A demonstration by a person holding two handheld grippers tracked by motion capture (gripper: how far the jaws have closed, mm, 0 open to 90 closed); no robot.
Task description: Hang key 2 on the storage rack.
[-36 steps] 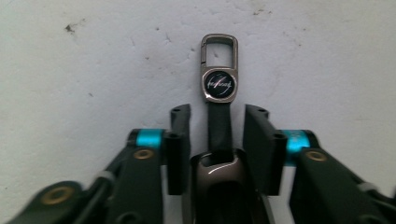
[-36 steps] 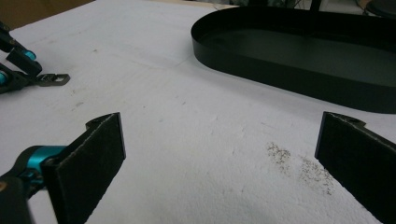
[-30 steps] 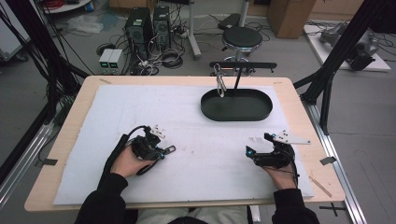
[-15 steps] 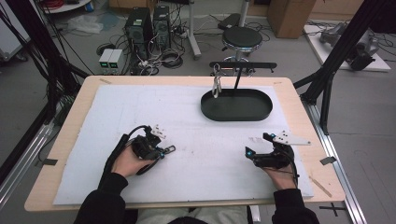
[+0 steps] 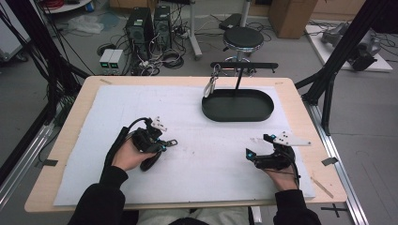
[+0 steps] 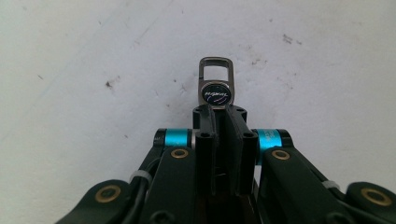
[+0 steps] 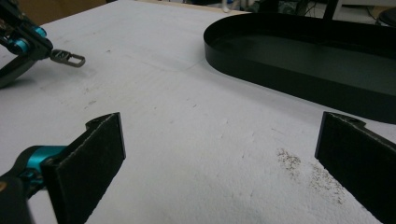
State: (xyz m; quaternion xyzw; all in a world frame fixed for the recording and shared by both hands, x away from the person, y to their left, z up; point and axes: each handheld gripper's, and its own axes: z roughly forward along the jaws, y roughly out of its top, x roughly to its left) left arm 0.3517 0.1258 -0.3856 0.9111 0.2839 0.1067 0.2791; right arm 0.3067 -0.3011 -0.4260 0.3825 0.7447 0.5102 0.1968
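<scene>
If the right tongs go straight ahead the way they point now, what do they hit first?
Most likely the near wall of the black oval tray; only bare white mat lies between it and the open right tongs, though depth is unclear.

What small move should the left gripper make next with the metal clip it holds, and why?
Probably carry it toward the stand's crossbar: the left gripper is shut on the metal clip, clear of the mat, and a similar clip already hangs there above the black tray.

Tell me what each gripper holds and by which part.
The left gripper pinches a small grey metal clip with a round dark badge by its near end, loop outward. The right gripper is open, holding nothing.
</scene>
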